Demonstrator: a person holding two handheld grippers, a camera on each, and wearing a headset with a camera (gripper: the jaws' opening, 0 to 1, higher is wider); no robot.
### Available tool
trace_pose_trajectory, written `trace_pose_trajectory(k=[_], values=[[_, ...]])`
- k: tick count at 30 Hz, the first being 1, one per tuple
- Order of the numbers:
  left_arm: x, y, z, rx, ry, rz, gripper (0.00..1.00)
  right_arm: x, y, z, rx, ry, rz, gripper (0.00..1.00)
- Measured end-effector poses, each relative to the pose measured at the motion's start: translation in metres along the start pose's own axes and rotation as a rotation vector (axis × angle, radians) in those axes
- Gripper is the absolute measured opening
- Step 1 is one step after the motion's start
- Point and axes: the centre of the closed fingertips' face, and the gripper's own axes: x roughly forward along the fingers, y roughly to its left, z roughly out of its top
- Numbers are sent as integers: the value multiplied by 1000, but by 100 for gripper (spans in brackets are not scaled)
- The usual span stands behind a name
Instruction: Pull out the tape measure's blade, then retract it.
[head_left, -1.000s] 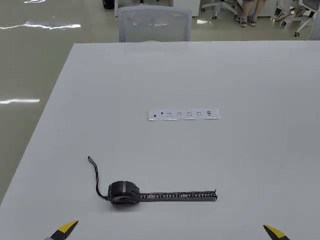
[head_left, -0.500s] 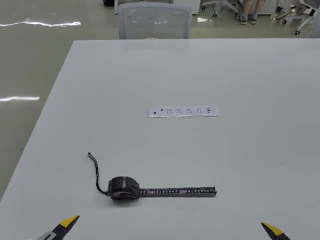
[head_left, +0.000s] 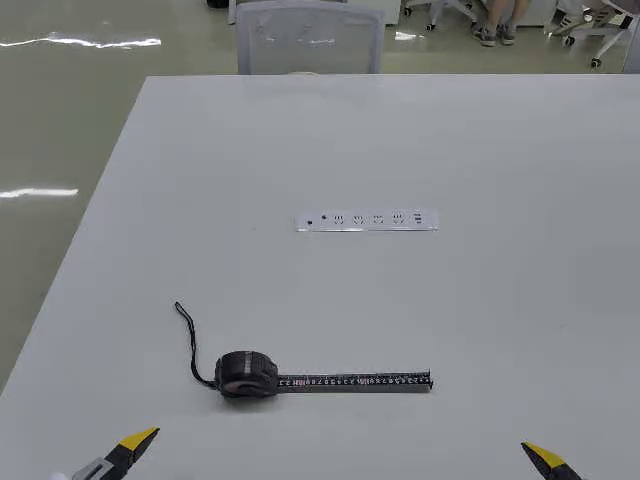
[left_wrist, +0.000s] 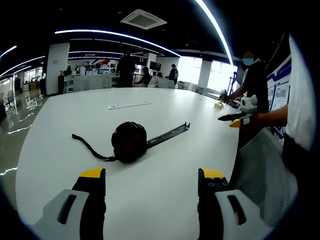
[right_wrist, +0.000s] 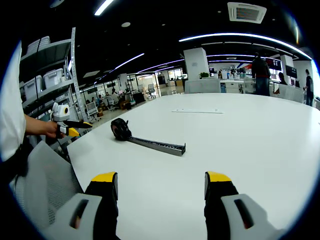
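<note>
A black tape measure (head_left: 247, 375) lies on the white table (head_left: 400, 140) near its front edge, with its blade (head_left: 355, 381) drawn out to the right and a black wrist strap (head_left: 189, 340) trailing to the left. The tape measure (left_wrist: 129, 142) lies ahead of my left gripper (left_wrist: 150, 181), which is open and holds nothing. My right gripper (right_wrist: 161, 185) is open too, with the blade (right_wrist: 157, 145) and case (right_wrist: 120, 129) lying beyond it. In the head view yellow fingertips (head_left: 136, 440) show at the bottom left and bottom right (head_left: 537, 456), both well short of the tape.
A white power strip (head_left: 367, 221) lies flat in the middle of the table. A grey chair (head_left: 308, 36) stands at the far edge. Mesh chair backs (left_wrist: 260, 170) sit close behind the near table edge. People stand and sit in the office beyond.
The head camera has tilted slightly, so the table sits a little higher in view. The tape measure and blade lie where they were; both grippers stay low at the near edge.
</note>
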Motion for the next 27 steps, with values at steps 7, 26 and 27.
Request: trace_pose_trajectory(k=[7, 26, 27], values=[[2, -1, 1, 1, -2, -4, 73, 1, 1, 0, -2, 1, 3, 71], [8, -3, 6, 18, 5, -25, 73, 2, 0, 3, -12, -2, 23, 70], [9, -3, 6, 18, 6, -25, 73, 2, 0, 3, -13, -2, 24, 70]])
